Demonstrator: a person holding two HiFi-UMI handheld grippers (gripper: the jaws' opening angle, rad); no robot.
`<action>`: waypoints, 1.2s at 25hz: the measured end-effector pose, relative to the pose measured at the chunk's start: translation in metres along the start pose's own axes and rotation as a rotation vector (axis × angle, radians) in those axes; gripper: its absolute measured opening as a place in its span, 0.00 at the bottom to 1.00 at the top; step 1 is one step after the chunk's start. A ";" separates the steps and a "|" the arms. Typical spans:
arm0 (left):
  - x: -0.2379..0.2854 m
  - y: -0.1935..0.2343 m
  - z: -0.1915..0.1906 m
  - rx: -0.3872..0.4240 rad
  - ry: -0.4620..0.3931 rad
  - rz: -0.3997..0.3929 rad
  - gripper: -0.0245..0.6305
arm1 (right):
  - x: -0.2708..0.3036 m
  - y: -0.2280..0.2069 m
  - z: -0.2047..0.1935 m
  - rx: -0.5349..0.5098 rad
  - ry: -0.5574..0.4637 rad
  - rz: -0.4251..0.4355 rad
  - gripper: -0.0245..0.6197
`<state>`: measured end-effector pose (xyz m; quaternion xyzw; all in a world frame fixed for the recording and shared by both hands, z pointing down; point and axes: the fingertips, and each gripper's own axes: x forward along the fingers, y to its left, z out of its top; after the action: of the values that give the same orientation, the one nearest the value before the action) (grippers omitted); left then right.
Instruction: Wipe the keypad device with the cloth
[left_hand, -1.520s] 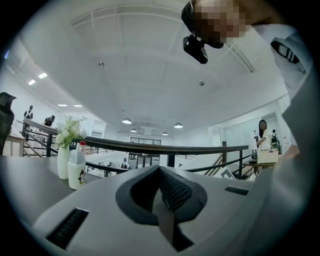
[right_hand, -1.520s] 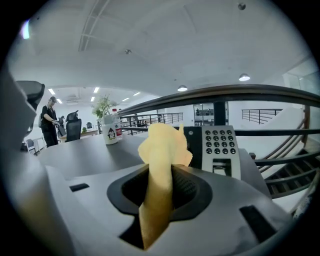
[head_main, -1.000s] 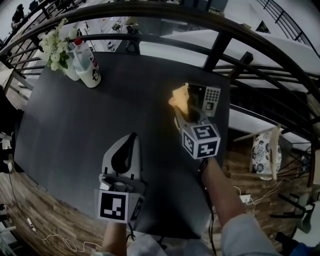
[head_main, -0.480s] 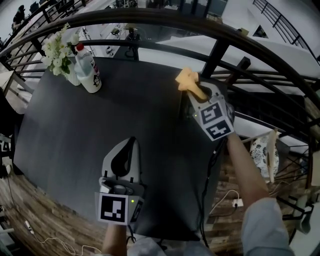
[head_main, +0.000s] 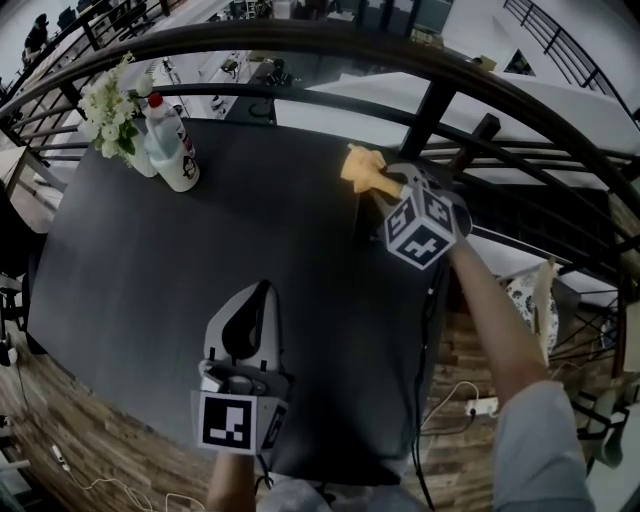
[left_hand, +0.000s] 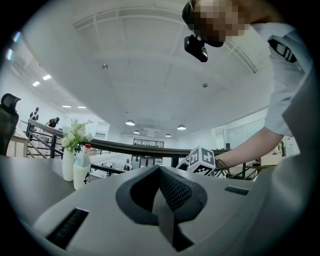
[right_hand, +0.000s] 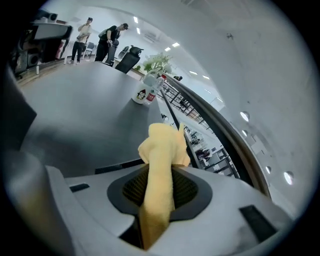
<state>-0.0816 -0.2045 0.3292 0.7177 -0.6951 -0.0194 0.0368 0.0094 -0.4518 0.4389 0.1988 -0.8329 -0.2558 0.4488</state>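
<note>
The cloth (head_main: 362, 168), clamped in the right hand-held gripper (head_main: 386, 183), should press flat and lightly across the hidden keypad device, the left hand-held gripper (head_main: 261, 287) closed and empty.

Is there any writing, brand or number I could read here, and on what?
Nothing is legible.
On the white plastic bottle with a red cap: label print too small to read.
On the yellow cloth: no print.
On the black-and-white marker cubes: square patterns only, no letters.
</note>
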 end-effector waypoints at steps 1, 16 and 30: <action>0.001 -0.001 -0.001 -0.002 0.001 0.000 0.05 | 0.001 0.000 -0.002 -0.001 0.007 0.001 0.20; 0.019 -0.036 -0.010 -0.002 0.016 -0.062 0.05 | -0.019 -0.027 -0.067 0.327 -0.028 -0.096 0.20; 0.025 -0.067 -0.021 0.009 0.057 -0.121 0.05 | -0.041 -0.018 -0.130 0.829 -0.140 -0.143 0.20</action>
<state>-0.0121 -0.2267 0.3454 0.7587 -0.6493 0.0019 0.0520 0.1435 -0.4750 0.4620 0.4017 -0.8778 0.0577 0.2545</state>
